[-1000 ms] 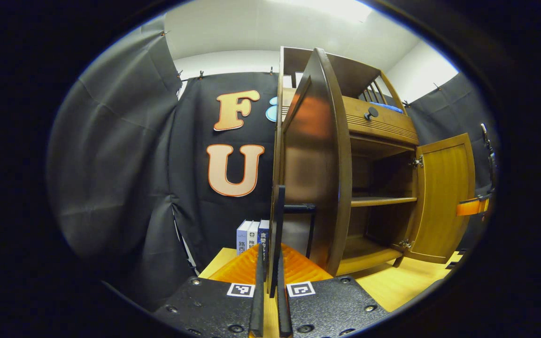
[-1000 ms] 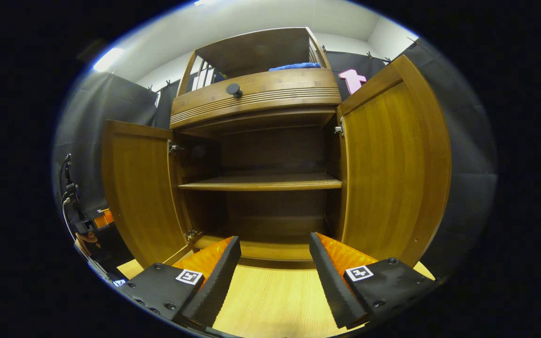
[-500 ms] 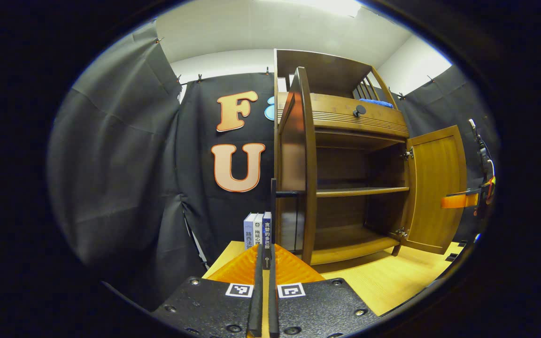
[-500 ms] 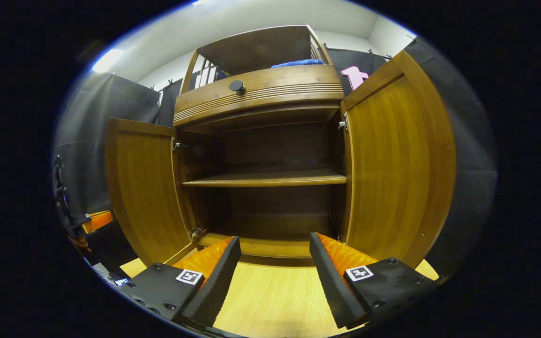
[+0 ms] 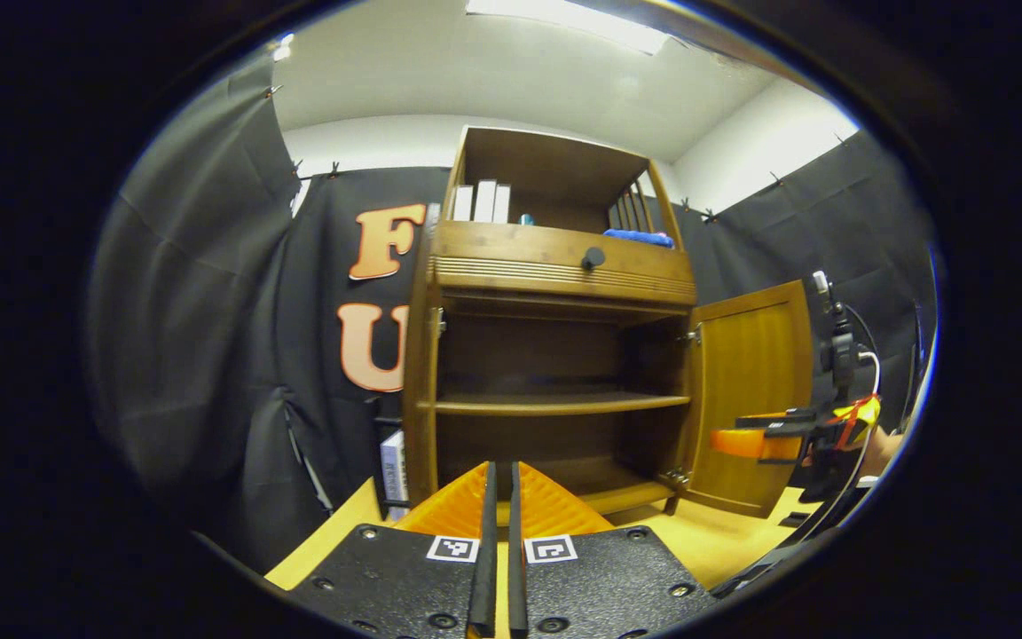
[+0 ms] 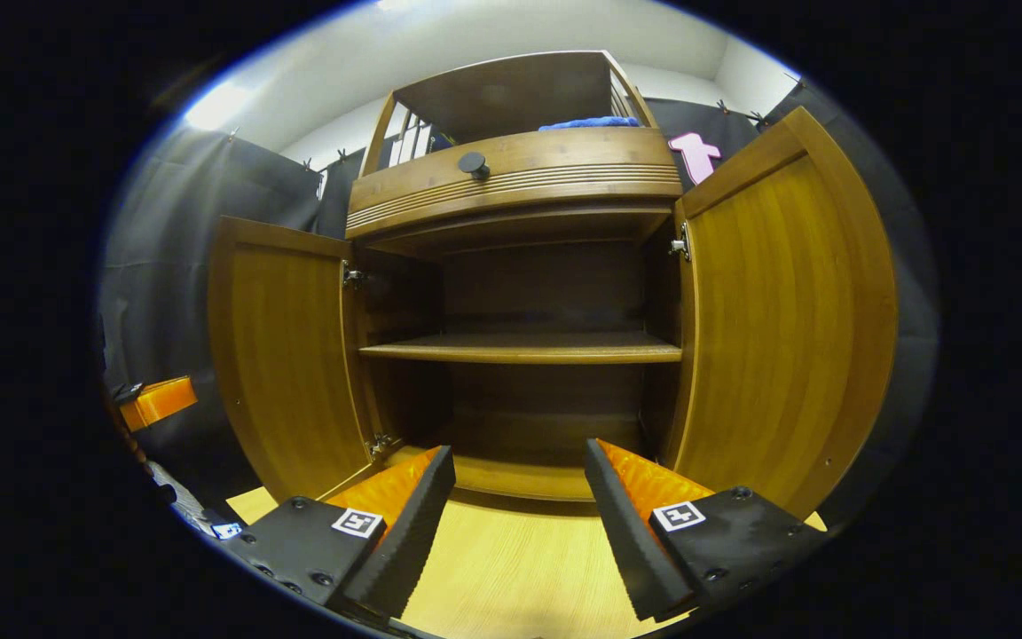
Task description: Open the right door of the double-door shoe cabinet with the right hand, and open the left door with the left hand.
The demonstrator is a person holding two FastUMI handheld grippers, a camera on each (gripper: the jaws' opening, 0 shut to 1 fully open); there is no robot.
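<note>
Brown wooden double-door shoe cabinet point(image 6: 511, 266) standing on the pale wooden desk point(image 6: 511, 568), seen head-on in the right claw view, both doors swung wide: right door point(image 6: 777, 328) angled out past the hinge, left door point(image 6: 285, 355) likewise, bare middle shelf point(image 6: 520, 348) and dark interior exposed. Right claw point(image 6: 520, 479) spread wide, pinching nothing, hovering low before the cabinet base. Left claw point(image 5: 499, 497) pressed together with nothing between the fingers, clear of the cabinet; in the left claw view the right door point(image 5: 746, 390) hanging open beside the other claw point(image 5: 768, 439). Task judged essentially done, with only a withdrawal left. Risks from here: a careless pull-back of either claw clipping a door edge and swinging it partly shut; a door drifting back on its own if the hinges point(image 6: 353, 277) are sprung, which cannot be judged here; a bump to the cabinet frame rattling what sits on top. Around: black round knob point(image 6: 474, 163) on the ribbed drawer front above the opening, blue cloth point(image 6: 589, 123) and white upright books point(image 5: 480, 202) on the open top rack, more books point(image 5: 393, 466) standing on the desk beside the cabinet's left side, just behind the opened left door's sweep. Nothing lying on the desk between the claws and the cabinet.
</note>
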